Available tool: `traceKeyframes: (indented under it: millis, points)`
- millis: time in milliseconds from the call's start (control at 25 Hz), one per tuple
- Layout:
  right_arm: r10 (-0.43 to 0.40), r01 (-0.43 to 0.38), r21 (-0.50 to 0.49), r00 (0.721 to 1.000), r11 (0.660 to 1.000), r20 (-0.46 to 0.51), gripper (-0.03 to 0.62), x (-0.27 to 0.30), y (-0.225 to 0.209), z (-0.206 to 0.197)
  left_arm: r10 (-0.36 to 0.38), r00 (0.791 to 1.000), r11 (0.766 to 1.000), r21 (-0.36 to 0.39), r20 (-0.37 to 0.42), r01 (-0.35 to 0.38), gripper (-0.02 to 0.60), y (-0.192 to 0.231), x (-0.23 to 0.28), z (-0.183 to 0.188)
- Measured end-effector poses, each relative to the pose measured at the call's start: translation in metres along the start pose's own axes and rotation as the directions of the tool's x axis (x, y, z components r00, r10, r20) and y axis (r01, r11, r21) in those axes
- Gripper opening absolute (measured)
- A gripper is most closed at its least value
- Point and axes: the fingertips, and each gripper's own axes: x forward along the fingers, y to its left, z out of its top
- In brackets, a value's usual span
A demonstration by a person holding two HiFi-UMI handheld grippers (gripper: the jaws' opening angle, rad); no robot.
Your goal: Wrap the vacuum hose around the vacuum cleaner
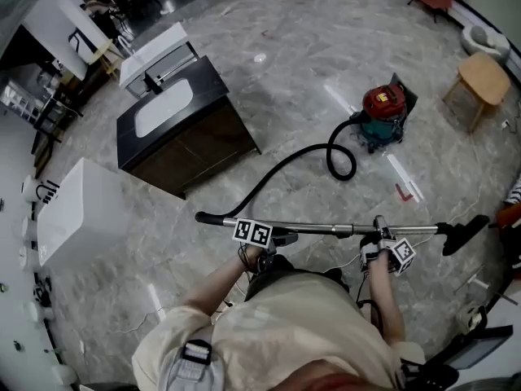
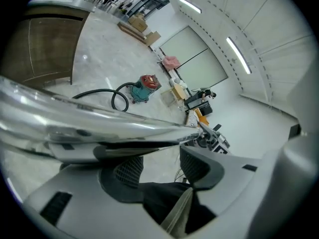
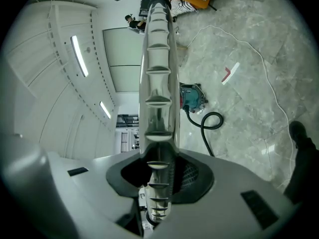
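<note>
While the vacuum cleaner (image 1: pixel 384 111), a round canister with a red lid and teal body, is seen on the veined grey marble floor (image 1: pixel 285 63), its smooth black vacuum hose (image 1: pixel 281 168) is laid in one loose loop just beside it. From there the hose trails off to the bent end of a polished metal wand (image 1: pixel 326 228), well apart from the vacuum cleaner. The right gripper (image 3: pixel 162 176) is clenched on the wand. Only its own view shows the notched ridges stepped along the mirror-bright tube. The left gripper (image 2: pixel 162 158) is parted, its meshed pads (image 2: pixel 128 171) left bare, and the wand is laid across the tips. The black floor nozzle (image 1: pixel 466 233) is shown whole in the head view alone.
</note>
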Motion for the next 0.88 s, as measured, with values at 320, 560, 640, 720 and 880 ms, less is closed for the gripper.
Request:
traceKeyframes:
  millis: [320, 560, 640, 720, 880]
  points:
    - [-0.053, 0.049, -0.074, 0.997, 0.996, -0.061, 0.107, 0.031, -0.002, 0.004, 0.077, 0.994, 0.957, 0.287, -0.073, -0.053, 0.219, -0.053, -0.002, -0.005]
    - [-0.102, 0.083, -0.201, 0.991, 0.976, -0.089, 0.107, 0.046, 0.013, 0.018, 0.156, 0.979, 0.765, 0.643, -0.13, -0.036, 0.219, -0.075, 0.042, 0.026]
    - [-0.104, 0.079, -0.256, 0.991, 0.964, -0.084, 0.109, 0.057, 0.027, 0.027, 0.144, 0.972, 0.722, 0.692, -0.187, 0.026, 0.219, -0.074, 0.058, 0.036]
    - [-0.11, 0.078, -0.303, 0.99, 0.95, -0.087, 0.107, 0.073, 0.041, 0.034, 0.107, 0.964, 0.703, 0.704, -0.243, 0.099, 0.219, -0.073, 0.072, 0.048]
    - [-0.113, 0.071, -0.356, 0.989, 0.932, -0.098, 0.107, 0.11, 0.065, 0.035, -0.022, 0.942, 0.689, 0.677, -0.336, 0.258, 0.221, -0.08, 0.088, 0.078]
